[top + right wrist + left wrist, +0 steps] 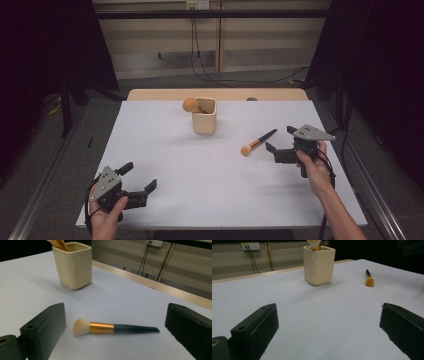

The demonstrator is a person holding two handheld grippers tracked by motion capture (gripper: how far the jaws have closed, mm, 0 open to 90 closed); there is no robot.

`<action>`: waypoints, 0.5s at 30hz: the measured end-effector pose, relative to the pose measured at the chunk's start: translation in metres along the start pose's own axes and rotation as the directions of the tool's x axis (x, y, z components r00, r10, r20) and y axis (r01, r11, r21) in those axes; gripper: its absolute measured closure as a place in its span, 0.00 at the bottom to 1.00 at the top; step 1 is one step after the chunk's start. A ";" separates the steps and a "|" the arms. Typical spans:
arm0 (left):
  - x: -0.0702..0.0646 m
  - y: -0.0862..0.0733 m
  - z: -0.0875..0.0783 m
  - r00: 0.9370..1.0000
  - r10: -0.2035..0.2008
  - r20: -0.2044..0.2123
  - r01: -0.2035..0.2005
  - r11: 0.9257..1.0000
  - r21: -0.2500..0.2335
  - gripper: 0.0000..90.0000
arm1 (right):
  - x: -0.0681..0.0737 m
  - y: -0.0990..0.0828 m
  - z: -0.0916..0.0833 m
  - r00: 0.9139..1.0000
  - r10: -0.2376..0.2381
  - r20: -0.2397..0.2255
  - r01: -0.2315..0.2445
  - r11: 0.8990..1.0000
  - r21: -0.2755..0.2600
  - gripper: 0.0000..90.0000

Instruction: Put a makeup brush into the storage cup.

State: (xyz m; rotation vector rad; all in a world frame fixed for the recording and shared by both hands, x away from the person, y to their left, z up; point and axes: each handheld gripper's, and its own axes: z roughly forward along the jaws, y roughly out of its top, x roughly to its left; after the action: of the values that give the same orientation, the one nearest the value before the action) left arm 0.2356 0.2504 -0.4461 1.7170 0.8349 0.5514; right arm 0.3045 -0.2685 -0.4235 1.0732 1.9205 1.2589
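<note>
A white counter (200, 165) stands in a dim room, with dark curtains at both sides, a pale wall panel at the back, and black cables running down from a wall socket (196, 5) at the 12 o'clock side. A strip of light wood shows along the counter's far edge.

Toward 12 o'clock from the counter's middle stands a cream cup (205, 116), squarish and upright, with a brush in the cup (192, 105) leaning out over its rim toward 10 o'clock, its round orange-tan head up.

The makeup brush (257, 142) lies flat on the counter at about 3 o'clock from the middle, well apart from the cup. Its tan bristle head points toward 7 o'clock and its black handle toward 1 o'clock, with a gold band between them.

The right gripper (281, 142) sits just beside the makeup brush at its 3 o'clock side, held in the person's right hand (315, 167). Its jaws stand wide open and grip nothing; in the right gripper view the makeup brush lies on the counter between and ahead of them, not touching either.

The left gripper (140, 179) rests near the counter's 7 o'clock corner in the left hand (107, 212), jaws wide open and empty, far from the makeup brush and the cup.
</note>
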 end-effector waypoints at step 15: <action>0.001 0.000 0.000 1.000 0.000 -0.001 0.000 1.000 0.001 0.02 | -0.015 0.031 0.039 0.999 0.041 -0.035 -0.037 0.994 0.106 0.01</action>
State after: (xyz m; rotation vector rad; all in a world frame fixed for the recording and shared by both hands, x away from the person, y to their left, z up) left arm 0.2363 0.2514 -0.4463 1.7179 0.8358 0.5525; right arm 0.3534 -0.2574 -0.4082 1.1528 2.0223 1.2187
